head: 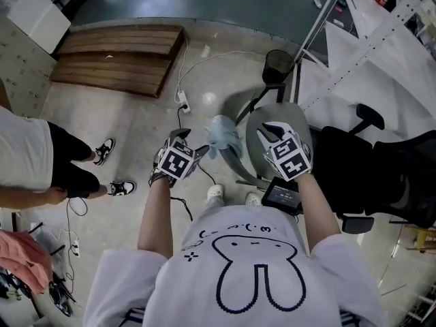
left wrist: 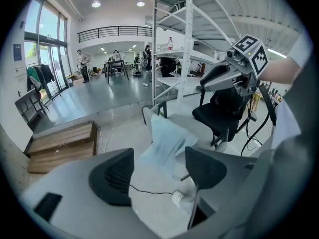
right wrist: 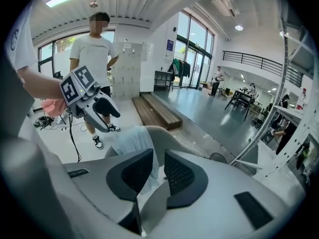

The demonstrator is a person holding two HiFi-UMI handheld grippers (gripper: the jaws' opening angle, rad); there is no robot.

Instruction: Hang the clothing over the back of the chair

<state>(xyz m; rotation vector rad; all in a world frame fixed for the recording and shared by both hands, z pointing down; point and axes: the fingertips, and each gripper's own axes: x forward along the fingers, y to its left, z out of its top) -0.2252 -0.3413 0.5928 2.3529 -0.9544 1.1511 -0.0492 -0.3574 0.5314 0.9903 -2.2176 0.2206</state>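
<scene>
A pale blue garment [head: 223,136] hangs draped over the back of a grey chair [head: 267,114], just ahead of me. My left gripper [head: 194,142] hovers beside the cloth and a little above it, its jaws wide open and empty. In the left gripper view the garment [left wrist: 167,141] lies beyond the spread pads [left wrist: 112,176], untouched. My right gripper [head: 268,131] hangs over the chair's seat side, clear of the cloth. Its pads [right wrist: 182,173] stand a narrow gap apart with nothing pinched. The garment [right wrist: 133,142] shows past them.
A black office chair [head: 368,169] stands close on the right, beside a white metal rack [head: 327,19] and a wire bin [head: 278,63]. A wooden platform [head: 119,60] lies far left. A person [head: 41,165] stands at left. Cables and a power strip [head: 182,101] cross the floor.
</scene>
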